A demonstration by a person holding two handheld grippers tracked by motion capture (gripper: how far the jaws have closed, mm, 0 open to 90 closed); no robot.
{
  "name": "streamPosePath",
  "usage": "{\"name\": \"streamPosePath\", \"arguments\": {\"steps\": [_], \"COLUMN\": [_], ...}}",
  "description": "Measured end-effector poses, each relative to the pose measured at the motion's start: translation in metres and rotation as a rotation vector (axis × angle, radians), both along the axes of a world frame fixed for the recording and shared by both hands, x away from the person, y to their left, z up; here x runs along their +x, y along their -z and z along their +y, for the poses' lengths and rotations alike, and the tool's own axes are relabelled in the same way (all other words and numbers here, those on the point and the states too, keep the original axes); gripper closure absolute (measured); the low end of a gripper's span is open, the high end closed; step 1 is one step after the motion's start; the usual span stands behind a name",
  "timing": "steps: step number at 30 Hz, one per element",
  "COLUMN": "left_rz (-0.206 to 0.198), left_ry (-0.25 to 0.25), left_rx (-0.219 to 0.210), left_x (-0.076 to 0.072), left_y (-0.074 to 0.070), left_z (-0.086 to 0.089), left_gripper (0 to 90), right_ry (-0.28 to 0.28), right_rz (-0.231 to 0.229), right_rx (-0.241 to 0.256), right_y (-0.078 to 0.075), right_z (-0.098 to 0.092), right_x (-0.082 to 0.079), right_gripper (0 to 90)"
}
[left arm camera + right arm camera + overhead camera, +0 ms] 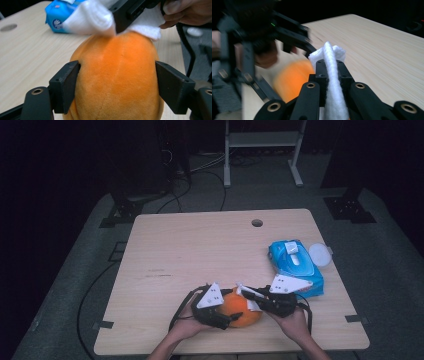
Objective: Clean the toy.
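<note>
We hold an orange plush toy (117, 77), seamed and rounded, at the table's (200, 250) near edge between our left gripper's (117, 85) jaws; our right gripper (329, 72) pinches a white wipe (330, 82) on top; blue wipe pack (295, 265) nearby

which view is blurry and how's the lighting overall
Right gripper view: the orange plush and the left gripper behind it are smeared, while the white wipe stays sharp. Left gripper view: crisp and evenly lit. High view: dim, with dark surroundings around the table.
</note>
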State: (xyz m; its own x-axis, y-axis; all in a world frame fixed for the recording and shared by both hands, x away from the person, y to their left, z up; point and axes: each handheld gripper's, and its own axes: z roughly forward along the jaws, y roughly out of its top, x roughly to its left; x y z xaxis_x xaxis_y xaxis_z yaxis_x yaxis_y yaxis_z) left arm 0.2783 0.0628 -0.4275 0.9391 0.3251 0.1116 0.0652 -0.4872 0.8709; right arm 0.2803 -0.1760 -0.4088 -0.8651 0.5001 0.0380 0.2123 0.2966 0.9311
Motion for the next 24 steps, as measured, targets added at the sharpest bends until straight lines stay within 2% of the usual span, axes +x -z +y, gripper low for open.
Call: {"name": "streamPosePath", "arguments": {"steps": [2,3,5,7,8,9,11,13,15,18,21,24], "left_rz": [-0.033,-0.032,-0.003,0.033,0.064,0.088,0.100,0.080,0.055,-0.023,-0.026,-0.021], "left_ry": [0.014,0.019,0.029,0.003,-0.011,-0.012,-0.021,-0.014,-0.006,0.021,0.032,0.032], "left_rx": [0.030,0.031,-0.001,-0.024,-0.027,-0.032,-0.031,-0.026,-0.018,0.033,0.033,0.031], "left_x": [-0.005,-0.005,-0.001,0.003,0.005,0.007,0.008,0.005,0.000,-0.010,-0.010,-0.009], "left_y": [-0.001,-0.001,-0.001,0.000,0.000,0.001,0.001,0.000,0.000,-0.002,-0.001,0.000], "left_z": [-0.004,-0.003,0.002,0.006,0.006,0.005,0.004,0.004,-0.001,-0.009,-0.005,-0.002], "left_gripper": [24.1,23.2,17.1,9.0,7.2,7.2,12.3,20.6,24.7,27.1,29.2,29.5], "right_ry": [-0.034,-0.037,-0.034,-0.021,-0.015,-0.013,-0.007,-0.002,-0.009,-0.040,-0.032,0.020], "right_rz": [-0.004,-0.010,-0.007,-0.004,0.002,0.002,0.002,-0.009,-0.008,-0.015,-0.011,0.001], "right_rx": [0.000,-0.017,-0.029,-0.032,-0.027,-0.023,-0.025,-0.029,-0.021,-0.018,-0.026,-0.038], "right_y": [-0.001,-0.001,0.000,0.002,0.003,0.003,0.002,0.001,-0.002,-0.003,-0.002,0.003], "right_z": [0.008,0.011,0.008,0.002,-0.001,-0.003,-0.003,-0.002,0.004,0.014,0.009,-0.005], "right_x": [-0.004,-0.005,-0.005,-0.002,-0.002,-0.001,0.000,-0.001,-0.004,-0.007,-0.005,0.001], "right_gripper": [82.3,82.3,82.3,82.3,82.3,82.3,82.3,82.3,82.3,82.3,82.3,82.3]}}
